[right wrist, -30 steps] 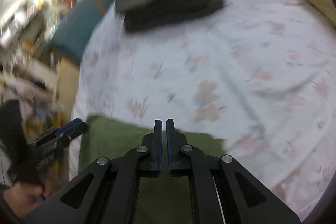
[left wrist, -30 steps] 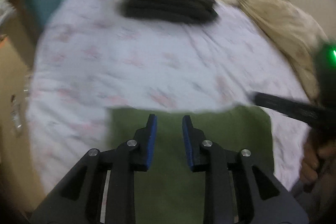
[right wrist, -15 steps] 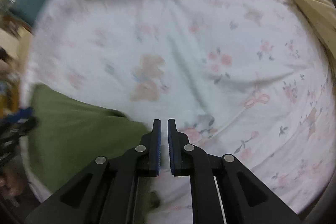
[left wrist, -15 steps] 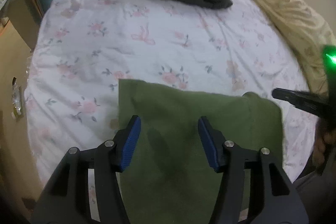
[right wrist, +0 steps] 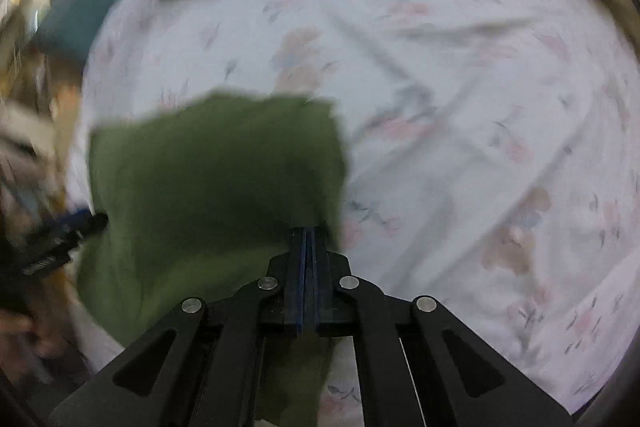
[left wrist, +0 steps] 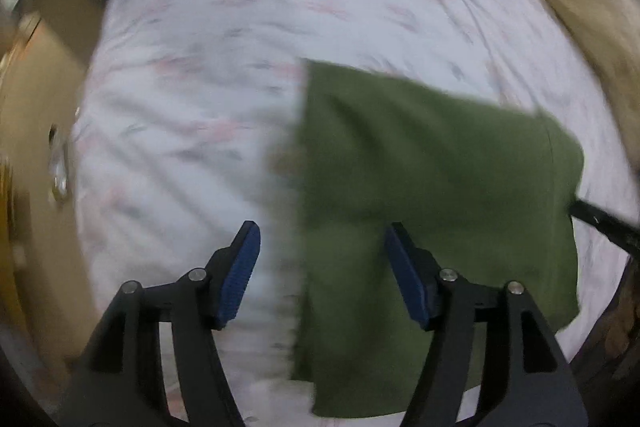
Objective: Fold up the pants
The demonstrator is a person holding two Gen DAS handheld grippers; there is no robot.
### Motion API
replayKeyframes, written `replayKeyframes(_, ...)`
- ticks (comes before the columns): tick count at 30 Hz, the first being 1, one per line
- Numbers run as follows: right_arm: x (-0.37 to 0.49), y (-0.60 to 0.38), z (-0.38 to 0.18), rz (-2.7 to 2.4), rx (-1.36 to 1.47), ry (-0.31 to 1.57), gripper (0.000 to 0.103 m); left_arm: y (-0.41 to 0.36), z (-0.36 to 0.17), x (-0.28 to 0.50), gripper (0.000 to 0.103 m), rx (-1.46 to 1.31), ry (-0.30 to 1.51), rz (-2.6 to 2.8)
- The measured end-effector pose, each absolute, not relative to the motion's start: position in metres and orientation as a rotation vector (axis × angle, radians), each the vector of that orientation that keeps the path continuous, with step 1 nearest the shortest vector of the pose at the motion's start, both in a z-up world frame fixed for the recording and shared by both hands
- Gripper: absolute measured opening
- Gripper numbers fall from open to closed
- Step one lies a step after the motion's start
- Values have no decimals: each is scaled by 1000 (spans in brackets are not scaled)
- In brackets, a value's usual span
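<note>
We see the green pants (left wrist: 432,187) lying folded flat on the flowered bedsheet (left wrist: 192,75). Our left gripper (left wrist: 320,267) hangs above their left edge, its jaws spread and just widened, gripping nothing. Our right gripper (right wrist: 306,239) is pressed together over the pants' right edge; whether cloth is pinched we cannot tell.

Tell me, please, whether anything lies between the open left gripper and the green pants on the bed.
Nothing visible does. The left gripper, whose jaws have just been opening, hangs over the left edge of the green pants with only the floral sheet beside them.
</note>
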State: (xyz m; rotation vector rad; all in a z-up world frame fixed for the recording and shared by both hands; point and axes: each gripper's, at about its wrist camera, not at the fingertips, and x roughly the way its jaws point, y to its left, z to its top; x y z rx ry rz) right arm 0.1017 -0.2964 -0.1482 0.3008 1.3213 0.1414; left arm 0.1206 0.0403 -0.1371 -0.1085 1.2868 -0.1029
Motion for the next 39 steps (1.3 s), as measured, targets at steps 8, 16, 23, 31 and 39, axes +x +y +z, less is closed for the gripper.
replayKeyframes(8,108,-266,-104,279,289,1137,12,19,-100,126,36,-171,1085,-344)
replayKeyframes(16,129,-206,-127,329,196,1123,7,-57,-117,144,12,-14,1085,-455)
replayKeyframes(23,137,-212,-159,305,139,1183,0,-65,-149,156,12,18,1205,-425)
replayKeyframes(31,147,-227,-187,304,238,1250,0,-73,-167,161,12,37,1248,-428)
replayKeyframes(39,118,-283,-123,428,539,1114,10,4,-101,144,90,-219,1113,-317)
